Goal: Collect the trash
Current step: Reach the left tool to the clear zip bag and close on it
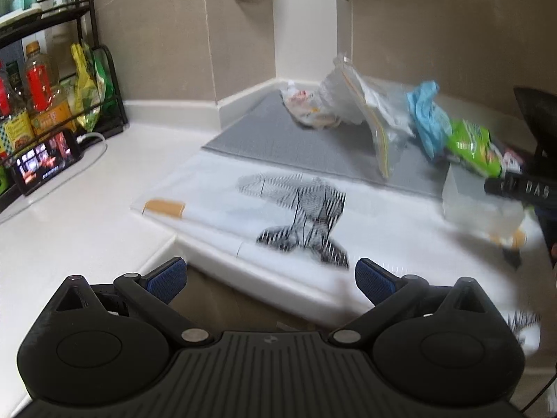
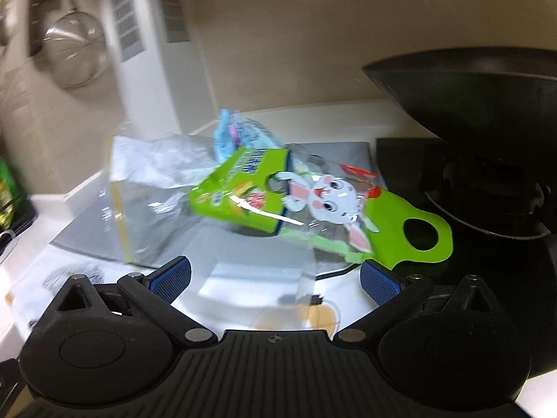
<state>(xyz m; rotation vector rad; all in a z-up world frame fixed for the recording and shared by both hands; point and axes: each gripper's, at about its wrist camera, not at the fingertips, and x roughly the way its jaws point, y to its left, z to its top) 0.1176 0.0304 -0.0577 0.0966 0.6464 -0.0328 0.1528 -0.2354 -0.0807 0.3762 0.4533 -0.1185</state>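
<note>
The right hand-held gripper (image 2: pixel 275 280) is wide open and holds nothing. The green bunny wrapper (image 2: pixel 313 202) lies just ahead on the counter (image 1: pixel 69 216). It is slippery and could slide toward the black pan (image 2: pixel 487 80). The left hand-held gripper (image 1: pixel 269 277) is open and empty too.

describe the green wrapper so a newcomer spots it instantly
Find the grey mat in the counter's back corner; a trash pile sits along its right side. The green wrapper lies at the near end, the only piece with a cartoon rabbit and a punched hanger hole.
</note>
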